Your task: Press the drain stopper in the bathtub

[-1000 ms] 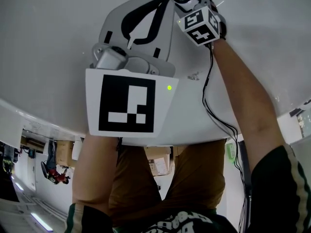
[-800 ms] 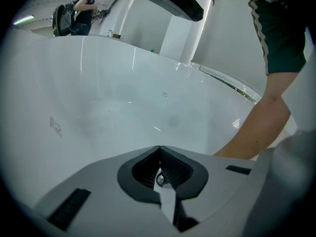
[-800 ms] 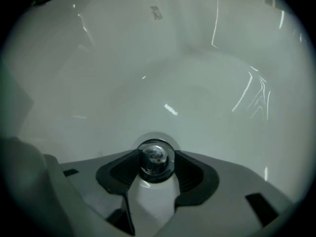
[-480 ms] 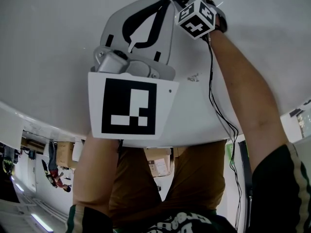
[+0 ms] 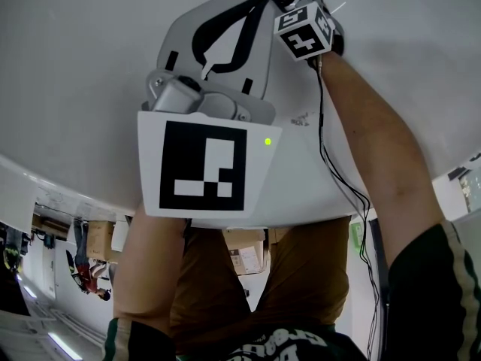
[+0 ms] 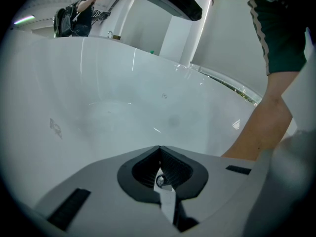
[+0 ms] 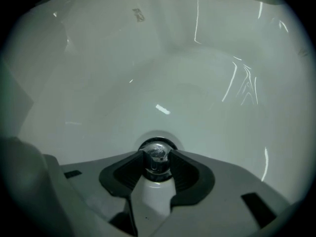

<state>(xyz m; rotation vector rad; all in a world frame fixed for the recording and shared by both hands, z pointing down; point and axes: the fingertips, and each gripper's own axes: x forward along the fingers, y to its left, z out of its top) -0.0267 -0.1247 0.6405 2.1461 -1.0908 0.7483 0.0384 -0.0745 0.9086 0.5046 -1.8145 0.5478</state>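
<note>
Head view: the left gripper (image 5: pixel 244 10) reaches down into the white tub (image 5: pixel 75 74), its big marker plate facing the camera. Just off its tips, on its right side, sits the right gripper (image 5: pixel 304 30), of which only the marker cube and the top show. Its jaws and the stopper are hidden from here. A black cable (image 5: pixel 331 171) trails back from that gripper along the forearm.

Left gripper view: the left gripper (image 6: pixel 159 150) has its jaws closed, tips touching, and it grips nothing. Ahead of them lies only the bare tub (image 6: pixel 123 98) wall. The person's forearm (image 6: pixel 261 127) comes down on this gripper's right.

Right gripper view: the right gripper (image 7: pixel 157 155) points steeply down at the tub (image 7: pixel 197 78) floor. The chrome stopper (image 7: pixel 157 152) stands right between its jaws, in the drain ring at the tips. The jaws have just been closing and now stand partly open, with both dark pads against the stopper's sides.
</note>
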